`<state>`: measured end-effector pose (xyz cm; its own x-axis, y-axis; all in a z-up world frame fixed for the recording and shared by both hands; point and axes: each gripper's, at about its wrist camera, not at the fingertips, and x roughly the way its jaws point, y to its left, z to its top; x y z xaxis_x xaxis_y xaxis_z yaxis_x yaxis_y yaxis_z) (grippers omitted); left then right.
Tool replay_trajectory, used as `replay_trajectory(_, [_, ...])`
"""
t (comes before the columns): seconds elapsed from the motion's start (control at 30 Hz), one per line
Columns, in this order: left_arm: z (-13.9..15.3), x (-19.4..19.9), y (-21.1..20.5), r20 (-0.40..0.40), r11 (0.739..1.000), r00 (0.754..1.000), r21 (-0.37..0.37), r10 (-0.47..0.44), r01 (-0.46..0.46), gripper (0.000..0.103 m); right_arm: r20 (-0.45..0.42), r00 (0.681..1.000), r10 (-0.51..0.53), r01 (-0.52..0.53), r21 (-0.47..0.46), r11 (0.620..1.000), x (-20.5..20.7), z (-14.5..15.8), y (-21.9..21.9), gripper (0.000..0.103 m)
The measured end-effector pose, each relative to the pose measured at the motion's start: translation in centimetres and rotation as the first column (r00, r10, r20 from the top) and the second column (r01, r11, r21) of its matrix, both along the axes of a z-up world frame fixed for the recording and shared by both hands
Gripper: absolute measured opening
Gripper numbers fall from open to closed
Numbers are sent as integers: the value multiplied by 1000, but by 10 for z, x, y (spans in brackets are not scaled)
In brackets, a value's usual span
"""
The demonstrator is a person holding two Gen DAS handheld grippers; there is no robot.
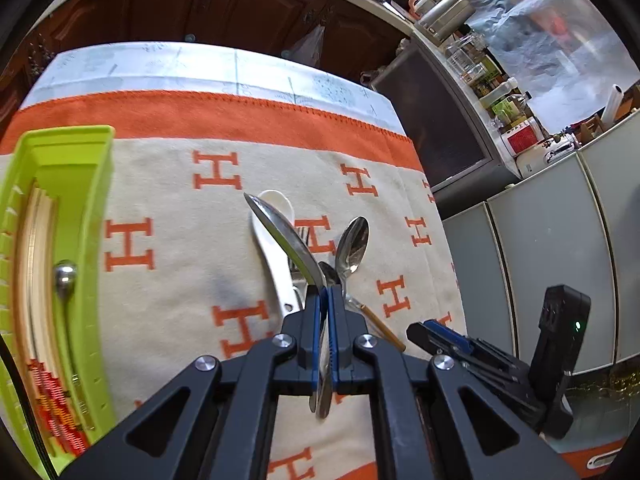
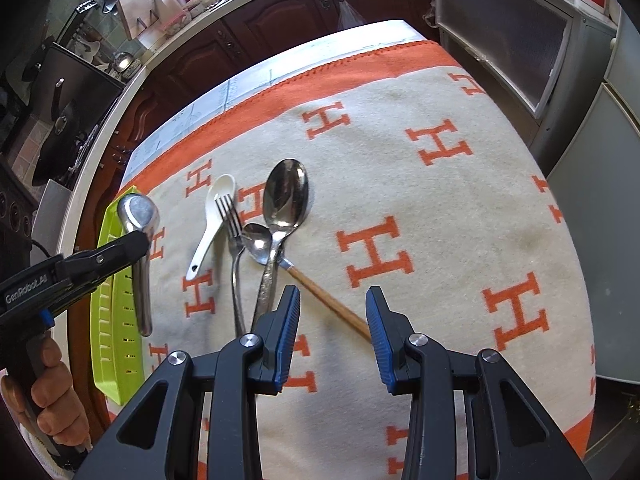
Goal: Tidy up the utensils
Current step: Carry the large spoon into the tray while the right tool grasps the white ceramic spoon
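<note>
My left gripper [image 1: 325,292] is shut on a steel spoon [image 1: 282,236]; the bowl points up and away and the handle runs down between the pads. In the right wrist view that spoon [image 2: 138,216] hangs from the left gripper [image 2: 140,242] above the green tray [image 2: 112,344]. On the cloth lie a white ceramic spoon [image 2: 212,216], a fork [image 2: 234,248], a large steel spoon [image 2: 286,200] and a small spoon with a wooden handle [image 2: 258,242]. My right gripper [image 2: 334,336] stands open over the near ends of their handles, with nothing gripped.
The green tray [image 1: 94,208] at the table's left edge holds chopsticks [image 1: 38,280] and a metal utensil with a ball end [image 1: 66,276]. A cream cloth with orange H marks [image 2: 440,240] covers the table. Dark cabinets and a crowded counter stand beyond; a hand [image 2: 52,400] holds the left gripper.
</note>
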<state>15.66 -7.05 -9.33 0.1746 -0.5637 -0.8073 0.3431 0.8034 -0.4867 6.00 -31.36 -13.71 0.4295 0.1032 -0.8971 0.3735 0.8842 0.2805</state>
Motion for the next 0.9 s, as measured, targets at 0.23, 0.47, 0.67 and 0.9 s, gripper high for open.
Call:
replay_trajectory(0.23, [20,-8,64,30,996,998,73,52,-54,1,11,998,59,-59,96,994,14,5,16,34])
replay_trajectory(0.47, [4,5,131,13,974,990,179,141,-141,1,8,996,85,-85,242,967,49,3,32,34])
replay_trajectory(0.67, [-32,17,161,-39,949,983,269,180,-163,1,-29,996,79,-65,331,941,80,-13,39,29])
replay_trajectory(0.9, [-56,11,180,-37,934,987,332,156,-135,3,-74,995,66,-34,374,927,108,-35,44,29])
